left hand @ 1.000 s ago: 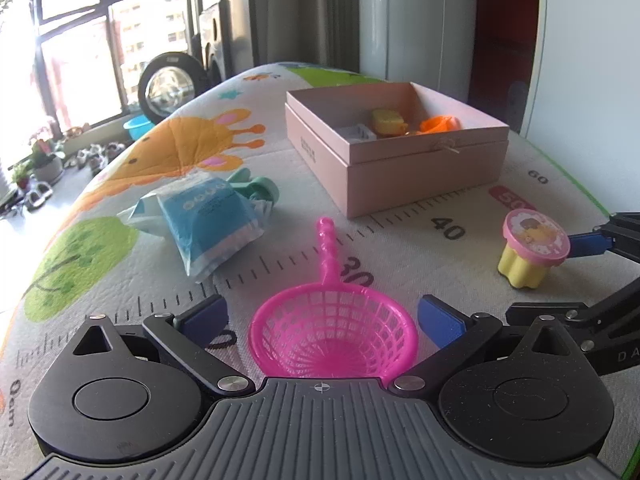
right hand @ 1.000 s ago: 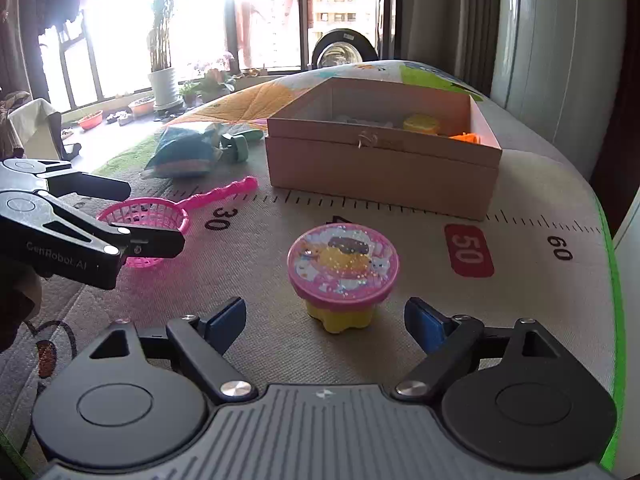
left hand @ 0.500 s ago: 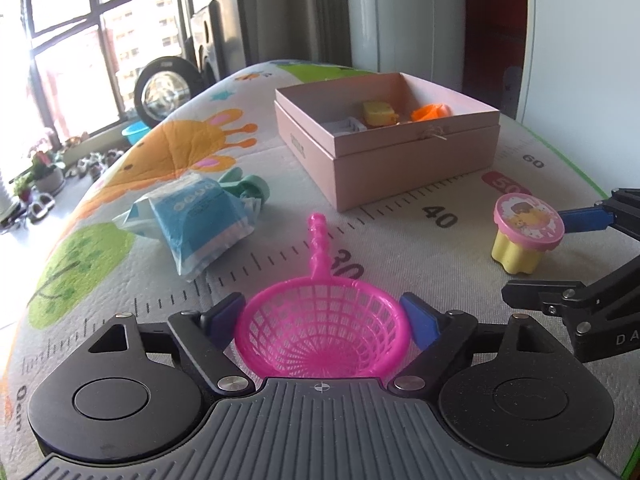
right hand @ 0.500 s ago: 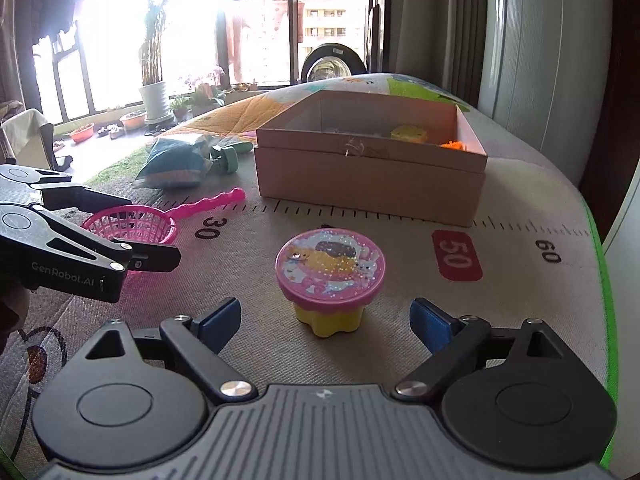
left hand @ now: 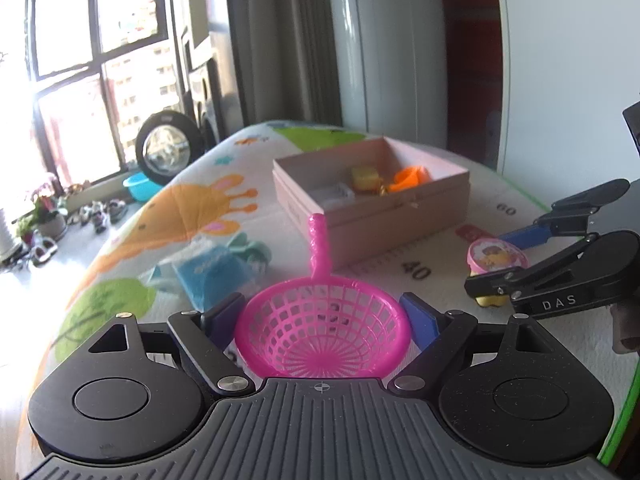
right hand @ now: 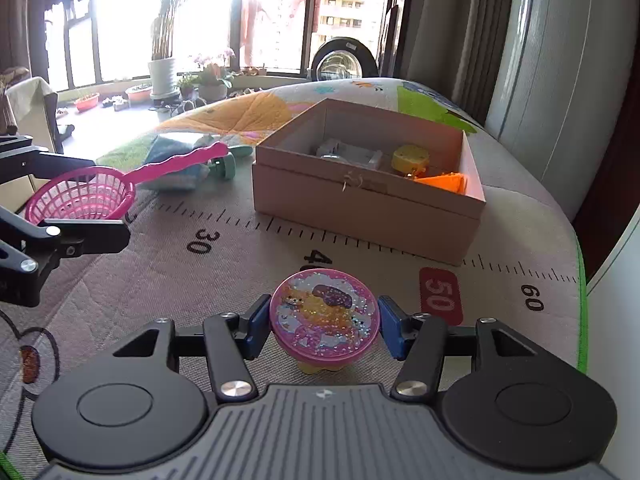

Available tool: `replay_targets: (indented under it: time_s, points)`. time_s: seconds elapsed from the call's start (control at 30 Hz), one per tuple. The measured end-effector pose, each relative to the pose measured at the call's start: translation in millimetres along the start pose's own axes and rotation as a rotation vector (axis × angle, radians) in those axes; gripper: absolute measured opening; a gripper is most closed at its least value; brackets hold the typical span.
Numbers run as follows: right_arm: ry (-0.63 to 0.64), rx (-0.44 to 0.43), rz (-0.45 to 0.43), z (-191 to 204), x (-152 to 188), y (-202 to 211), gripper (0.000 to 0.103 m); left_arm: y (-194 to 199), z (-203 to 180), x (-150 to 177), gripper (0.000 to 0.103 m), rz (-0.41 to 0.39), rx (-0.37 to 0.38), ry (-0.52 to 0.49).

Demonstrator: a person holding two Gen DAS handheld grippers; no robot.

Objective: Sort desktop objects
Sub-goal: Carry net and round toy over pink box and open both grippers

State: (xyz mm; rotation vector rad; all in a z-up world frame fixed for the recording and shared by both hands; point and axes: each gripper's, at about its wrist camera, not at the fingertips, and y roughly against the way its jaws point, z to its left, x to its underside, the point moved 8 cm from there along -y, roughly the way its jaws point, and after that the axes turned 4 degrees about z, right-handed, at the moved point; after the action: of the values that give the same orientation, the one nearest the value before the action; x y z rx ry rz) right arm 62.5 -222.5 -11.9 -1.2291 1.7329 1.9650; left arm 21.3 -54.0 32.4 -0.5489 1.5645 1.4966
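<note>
Two claws are at work on the desk (right hand: 168, 276), whose quilted mat is soft, stitched, and printed with a ruler scale and cartoon animals. In the left wrist view we see the left claw (left hand: 322, 316) pinching a pink net scoop (left hand: 322, 334): glossy moulded plastic, a round lattice basket with a beaded, twisted handle that points away toward the box. Its blue pads press the basket's rim from both sides. From the right wrist view the scoop (right hand: 86, 196) appears raised off the mat and tilted, its handle sloping upward.

The right claw (right hand: 323, 327) is low over the mat, its blue pads touching both edges of a toy cup (right hand: 323, 320). The cup has a round pink lid covered in glitter and a cartoon picture, over a scalloped yellow plastic base. We cannot tell whether the base rests on the mat. In the left wrist view the cup (left hand: 494, 258) shows between that claw's black fingers.

Beyond both stands an open pink cardboard box (right hand: 360, 204), matte, rectangular and straight-walled. Inside it lie a yellow toy (right hand: 410, 158), an orange plastic piece (right hand: 442, 182) and a grey-white item we cannot identify. To the box's left a crinkly blue packet (left hand: 212, 274) lies on the mat, with a mint-green toy (left hand: 250, 250) just beside it.
</note>
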Motion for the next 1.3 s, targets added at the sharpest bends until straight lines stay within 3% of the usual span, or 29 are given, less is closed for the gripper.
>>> replay_targets:
  time_s: [0.17,0.3,0.33,0.4,0.5,0.6,0.83,0.9,0.97,1.17,1.3]
  points:
    - [-0.108,-0.025,-0.154,-39,-47,64,0.056,8,-9,-70,0.088,-0.186,0.017,-0.042]
    - [-0.126,0.034,-0.268,-65,-83,98,0.056,-22,-24,-129,0.090,-0.325,0.034,-0.059]
    - [-0.124,0.054,-0.275,-68,-88,100,0.056,-36,-27,-137,0.098,-0.324,0.053,-0.056]
    - [-0.124,0.087,-0.279,-74,-94,99,0.056,-62,-26,-142,0.099,-0.266,0.087,-0.024]
    - [-0.132,0.120,-0.273,-84,-95,96,0.056,-72,-15,-118,0.101,-0.197,0.061,0.001]
    - [-0.146,0.120,-0.252,-92,-98,86,0.056,-73,4,-73,0.102,-0.119,-0.010,0.016]
    - [-0.190,0.031,-0.175,-87,-142,28,0.056,-73,50,17,0.102,0.067,-0.071,0.120]
    - [-0.198,0.008,-0.142,-84,-158,5,0.056,-69,62,31,0.102,0.085,-0.074,0.178]
    - [-0.229,0.006,-0.096,-83,-166,-18,0.070,-64,74,38,0.103,0.080,-0.090,0.230]
    - [-0.204,0.031,-0.044,-60,-165,-35,0.070,-60,99,41,0.103,0.053,-0.122,0.355]
    - [-0.128,-0.028,0.005,-14,-169,-50,0.075,-60,103,44,0.103,0.064,-0.111,0.382]
